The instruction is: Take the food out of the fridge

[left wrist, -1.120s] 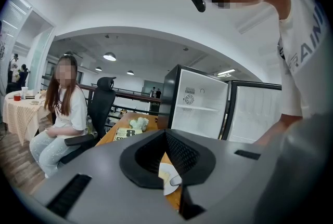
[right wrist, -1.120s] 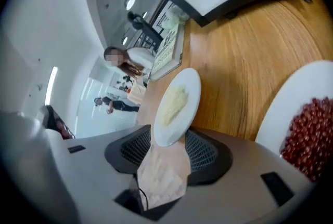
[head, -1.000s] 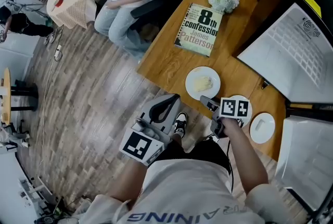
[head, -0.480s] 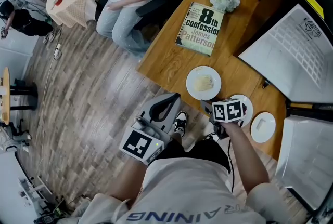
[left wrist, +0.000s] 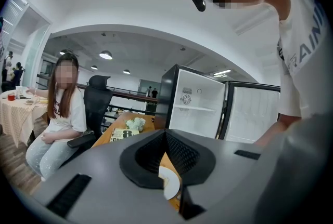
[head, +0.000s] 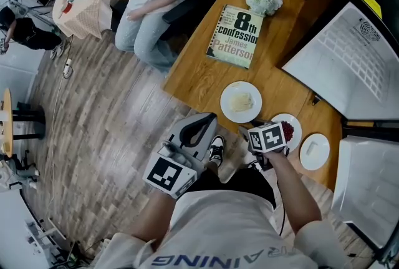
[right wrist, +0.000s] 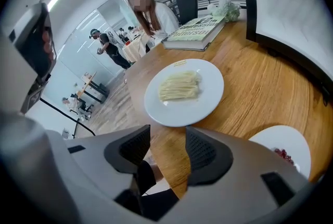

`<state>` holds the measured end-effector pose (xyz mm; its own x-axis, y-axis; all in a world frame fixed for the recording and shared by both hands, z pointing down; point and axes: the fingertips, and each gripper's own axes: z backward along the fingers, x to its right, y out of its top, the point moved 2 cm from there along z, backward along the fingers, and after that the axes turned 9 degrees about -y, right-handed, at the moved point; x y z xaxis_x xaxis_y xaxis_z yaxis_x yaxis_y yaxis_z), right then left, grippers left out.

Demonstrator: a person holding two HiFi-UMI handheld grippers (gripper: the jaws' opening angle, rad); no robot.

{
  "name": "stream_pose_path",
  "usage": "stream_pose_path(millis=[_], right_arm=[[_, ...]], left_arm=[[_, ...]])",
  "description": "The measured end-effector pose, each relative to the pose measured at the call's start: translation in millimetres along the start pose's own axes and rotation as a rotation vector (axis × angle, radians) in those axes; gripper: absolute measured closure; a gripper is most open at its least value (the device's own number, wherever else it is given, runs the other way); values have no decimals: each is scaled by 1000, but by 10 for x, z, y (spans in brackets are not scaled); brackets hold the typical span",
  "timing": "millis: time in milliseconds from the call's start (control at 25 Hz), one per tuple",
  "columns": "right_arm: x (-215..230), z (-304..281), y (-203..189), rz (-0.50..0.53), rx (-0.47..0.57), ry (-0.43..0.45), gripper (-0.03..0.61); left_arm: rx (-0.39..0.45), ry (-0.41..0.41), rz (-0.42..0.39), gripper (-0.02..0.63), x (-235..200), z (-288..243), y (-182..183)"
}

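Since the noodle plate [right wrist: 208, 98] sits just ahead of the spread, empty right tool [right wrist: 167, 137] and the red-food plate [right wrist: 276, 140] beside it, best draw back level, clear of rims, left tool [left wrist: 165, 135] pressed together.

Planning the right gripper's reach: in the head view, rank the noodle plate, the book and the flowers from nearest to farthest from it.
1. Noodle plate, just ahead of the right gripper.
2. Book, farther on, past the plate.
3. Flowers, at the far end beyond the book.
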<state>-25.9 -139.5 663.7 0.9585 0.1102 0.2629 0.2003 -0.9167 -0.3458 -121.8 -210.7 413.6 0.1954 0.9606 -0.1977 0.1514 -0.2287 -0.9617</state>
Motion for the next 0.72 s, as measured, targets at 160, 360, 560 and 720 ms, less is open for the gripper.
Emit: stream_pose_path(millis=[160, 360, 560, 720], right_arm=[[20, 142, 23, -82, 57, 19, 376], [94, 615, 256, -178, 253, 32, 437], [347, 1332, 530, -248, 528, -13, 548], [531, 1865, 577, -273, 688, -61, 557]], left_arm=[[0, -22, -8, 606, 6, -58, 19], [11, -74, -21, 607, 68, -200, 90], [33, -153, -50, 607, 246, -440, 231], [44, -200, -68, 607, 411, -605, 334]])
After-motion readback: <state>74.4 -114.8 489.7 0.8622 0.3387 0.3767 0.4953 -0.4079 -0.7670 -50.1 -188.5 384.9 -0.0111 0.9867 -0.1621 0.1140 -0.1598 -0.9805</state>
